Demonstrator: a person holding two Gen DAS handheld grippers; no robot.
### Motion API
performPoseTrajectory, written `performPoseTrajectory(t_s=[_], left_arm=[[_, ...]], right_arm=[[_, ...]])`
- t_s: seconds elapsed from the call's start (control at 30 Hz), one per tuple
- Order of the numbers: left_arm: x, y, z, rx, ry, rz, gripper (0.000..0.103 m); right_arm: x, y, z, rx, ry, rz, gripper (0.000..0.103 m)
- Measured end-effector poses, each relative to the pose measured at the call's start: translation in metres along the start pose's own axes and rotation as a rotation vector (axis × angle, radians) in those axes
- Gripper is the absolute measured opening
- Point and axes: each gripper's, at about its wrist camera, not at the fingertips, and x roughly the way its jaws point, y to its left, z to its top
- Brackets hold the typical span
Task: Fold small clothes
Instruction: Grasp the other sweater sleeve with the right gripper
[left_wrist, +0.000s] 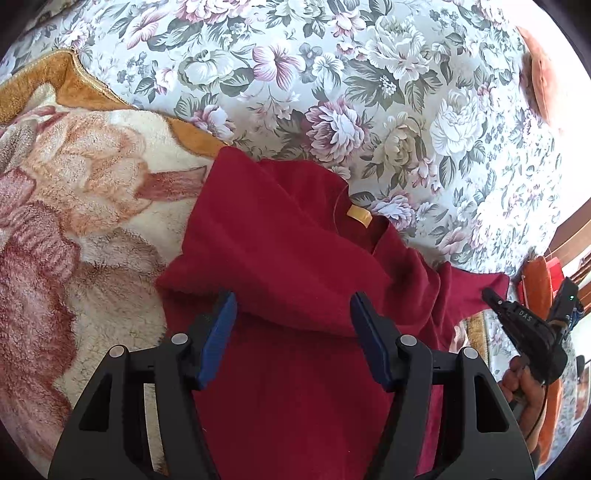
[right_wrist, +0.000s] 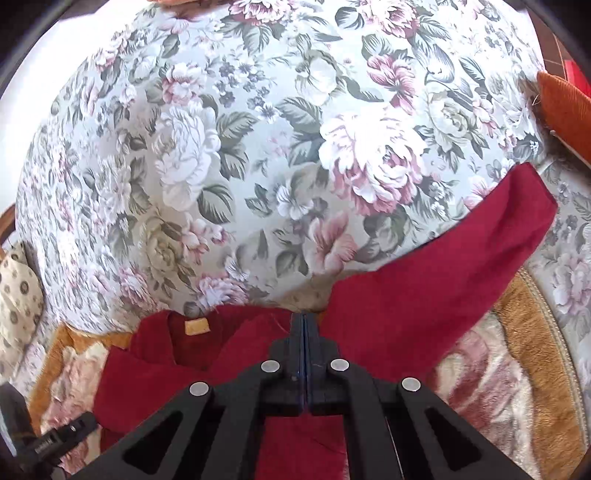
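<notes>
A small dark red shirt (left_wrist: 280, 251) with a yellow neck label (left_wrist: 359, 215) lies on a fleece blanket, its left side folded over the body. My left gripper (left_wrist: 293, 314) is open just above the folded edge, holding nothing. My right gripper (right_wrist: 303, 321) is shut on the shirt's right sleeve (right_wrist: 436, 280) and holds it lifted off the bed. In the left wrist view the right gripper (left_wrist: 491, 295) shows at the far right, at the sleeve's end. The shirt's collar and label (right_wrist: 197, 326) show in the right wrist view.
A cream and brown fleece blanket (left_wrist: 74, 221) lies under the shirt on a floral bedsheet (left_wrist: 369, 92). An orange cushion (right_wrist: 565, 110) sits at the bed's edge. A patterned pillow (right_wrist: 18, 295) lies at the left in the right wrist view.
</notes>
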Motion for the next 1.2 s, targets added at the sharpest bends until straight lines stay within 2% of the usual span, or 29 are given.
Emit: performPoseTrajectory(t_s=[0.03,0.1,0.17,0.33,0.4,0.43,0.53,0.6,0.63,0.7,0.8,0.83,0.87,0.9,0.97,1.03,1.17,1.2], left_arm=[[0.002,-0.001,0.001,0.002,0.001,-0.001,0.064],[0.001,-0.001,0.001,0.012,-0.001,0.005,0.064],[0.004,-0.003,0.002,0.013,-0.005,0.015,0.064],[0.006,0.001,0.007,-0.002,-0.001,0.011,0.064],[0.004,0.001,0.009,-0.006,-0.011,0.009,0.064],[0.003,0.002,0.010,-0.010,-0.018,0.004,0.064],[-0.002,0.004,0.010,-0.015,-0.034,0.010,0.064],[-0.004,0.006,0.009,-0.022,-0.034,0.011,0.064],[-0.005,0.007,0.009,-0.028,-0.033,0.008,0.064],[-0.005,0.007,0.009,-0.028,-0.029,0.010,0.064],[-0.003,0.007,0.008,-0.026,-0.025,0.020,0.064],[-0.003,0.006,0.008,-0.025,-0.022,0.017,0.064],[-0.002,0.005,0.008,-0.021,-0.021,0.017,0.064],[-0.002,0.004,0.007,-0.014,-0.023,0.023,0.064],[0.002,0.003,0.007,0.001,-0.021,0.046,0.064],[0.007,0.002,0.007,0.001,-0.013,0.056,0.064],[0.013,0.001,0.006,0.019,0.007,0.069,0.064],[0.014,0.001,0.007,0.023,0.010,0.070,0.064]], right_arm=[[0.011,-0.006,-0.002,0.045,0.057,0.038,0.001],[0.028,-0.009,-0.006,0.082,0.134,0.072,0.011],[0.043,0.000,-0.008,0.062,0.140,0.090,0.048],[0.093,0.003,-0.007,0.126,0.230,0.032,0.047],[0.100,0.003,-0.006,0.166,0.234,0.122,0.013],[0.094,0.003,-0.004,0.185,0.219,0.143,0.006],[0.037,0.004,0.004,0.147,0.046,0.160,0.006],[0.001,-0.006,-0.006,0.106,-0.017,0.147,0.006],[-0.008,-0.010,-0.015,0.073,-0.014,0.128,0.006],[-0.011,-0.019,-0.037,0.009,0.054,0.053,0.006],[0.012,-0.036,-0.072,-0.040,0.297,0.031,0.006],[0.012,-0.040,-0.076,-0.043,0.312,0.035,0.010],[0.004,-0.043,-0.074,-0.045,0.278,0.033,0.017],[-0.009,-0.044,-0.068,-0.049,0.213,0.009,0.021],[-0.027,-0.035,-0.052,-0.069,0.092,-0.007,0.037],[-0.027,-0.014,-0.034,-0.125,0.051,0.052,0.043],[0.028,0.047,-0.010,-0.337,0.142,0.236,0.043],[0.042,0.058,-0.010,-0.385,0.175,0.258,0.043]])
